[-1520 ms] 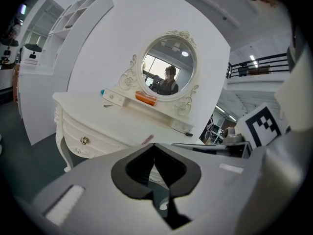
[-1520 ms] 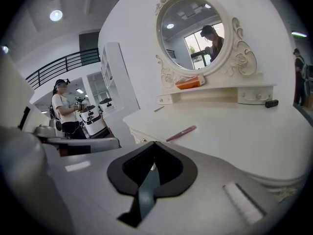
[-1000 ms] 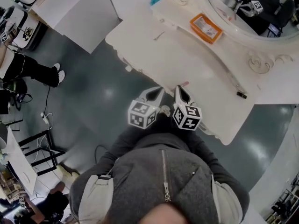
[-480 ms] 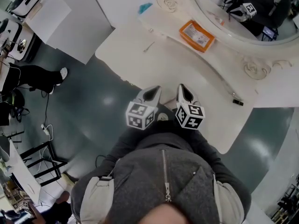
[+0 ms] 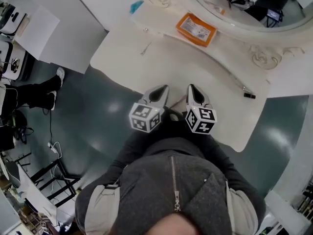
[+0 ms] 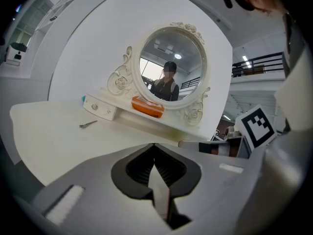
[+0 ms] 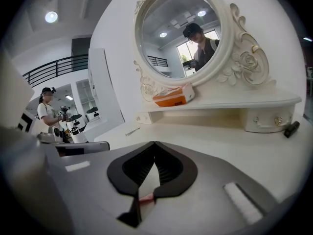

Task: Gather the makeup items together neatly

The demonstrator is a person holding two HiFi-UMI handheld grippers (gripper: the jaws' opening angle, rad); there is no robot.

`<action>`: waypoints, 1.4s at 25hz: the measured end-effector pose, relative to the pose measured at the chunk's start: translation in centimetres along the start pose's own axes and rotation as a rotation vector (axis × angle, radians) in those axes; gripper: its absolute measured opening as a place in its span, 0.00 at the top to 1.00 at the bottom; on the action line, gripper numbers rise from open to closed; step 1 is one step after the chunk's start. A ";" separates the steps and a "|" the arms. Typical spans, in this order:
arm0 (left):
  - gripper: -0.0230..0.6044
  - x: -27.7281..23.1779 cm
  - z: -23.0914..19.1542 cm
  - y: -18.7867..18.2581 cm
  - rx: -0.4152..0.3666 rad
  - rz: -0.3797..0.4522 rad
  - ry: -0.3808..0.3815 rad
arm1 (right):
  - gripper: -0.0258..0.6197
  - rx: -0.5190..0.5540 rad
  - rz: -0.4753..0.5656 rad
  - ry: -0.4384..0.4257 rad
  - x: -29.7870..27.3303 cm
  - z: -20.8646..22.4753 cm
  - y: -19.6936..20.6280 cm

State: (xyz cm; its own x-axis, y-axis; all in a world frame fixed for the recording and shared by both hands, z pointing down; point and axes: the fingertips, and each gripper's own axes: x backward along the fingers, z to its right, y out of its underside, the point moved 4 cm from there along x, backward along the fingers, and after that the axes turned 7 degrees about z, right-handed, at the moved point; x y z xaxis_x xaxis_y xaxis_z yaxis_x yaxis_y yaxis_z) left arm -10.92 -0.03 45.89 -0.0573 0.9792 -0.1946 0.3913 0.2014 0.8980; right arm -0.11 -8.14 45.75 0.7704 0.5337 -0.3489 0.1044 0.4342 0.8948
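An orange box (image 5: pixel 196 28) lies on the vanity's shelf (image 5: pixel 230 53) below the mirror. A small black tube (image 5: pixel 249 95) rests at the tabletop's right end, also seen in the right gripper view (image 7: pixel 291 129). A thin metal tool (image 5: pixel 145 48) lies at the far left. My left gripper (image 5: pixel 163 88) and right gripper (image 5: pixel 191 88) hover side by side over the table's near edge, both shut and empty. Through the gap under the right gripper's (image 7: pixel 155 143) jaws a bit of a pink item (image 7: pixel 145 198) shows on the table. The left gripper's (image 6: pixel 153 146) tips meet.
The white vanity table (image 5: pixel 161 65) has an oval mirror (image 6: pixel 168 65) and small drawers (image 6: pixel 100 109) at the back. A blue scrap (image 5: pixel 137 6) lies at the far left corner. A person's legs (image 5: pixel 34 89) stand on the grey floor to the left.
Both grippers have slid together a little further over the table's front edge. The pink item that showed by the right gripper's tip is now covered in the head view.
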 end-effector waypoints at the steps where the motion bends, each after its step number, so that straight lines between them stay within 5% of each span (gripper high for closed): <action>1: 0.95 -0.2 -0.1 -0.1 -0.010 -0.010 0.017 | 0.96 -0.008 0.007 0.016 0.1 0.1 0.0; 9: 0.95 -1.9 -0.4 -1.4 -0.124 -0.122 0.222 | 0.96 -0.081 0.080 0.198 0.5 -0.3 -1.0; 29: 0.95 -5.3 -1.5 -2.7 -0.198 -0.313 0.559 | 0.94 -0.220 0.191 0.594 2.0 -2.6 -0.3; 35: 0.95 -5.3 -0.4 -2.1 -0.238 -0.372 0.687 | 0.87 -0.271 0.203 0.691 3.0 -3.4 1.1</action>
State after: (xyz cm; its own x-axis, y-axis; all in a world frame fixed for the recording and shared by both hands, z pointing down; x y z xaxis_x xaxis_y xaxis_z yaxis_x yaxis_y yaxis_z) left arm -11.79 -5.61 45.16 -0.7255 0.6284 -0.2807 0.0342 0.4403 0.8972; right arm 0.20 -3.58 44.69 0.1810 0.9154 -0.3597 -0.2237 0.3944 0.8913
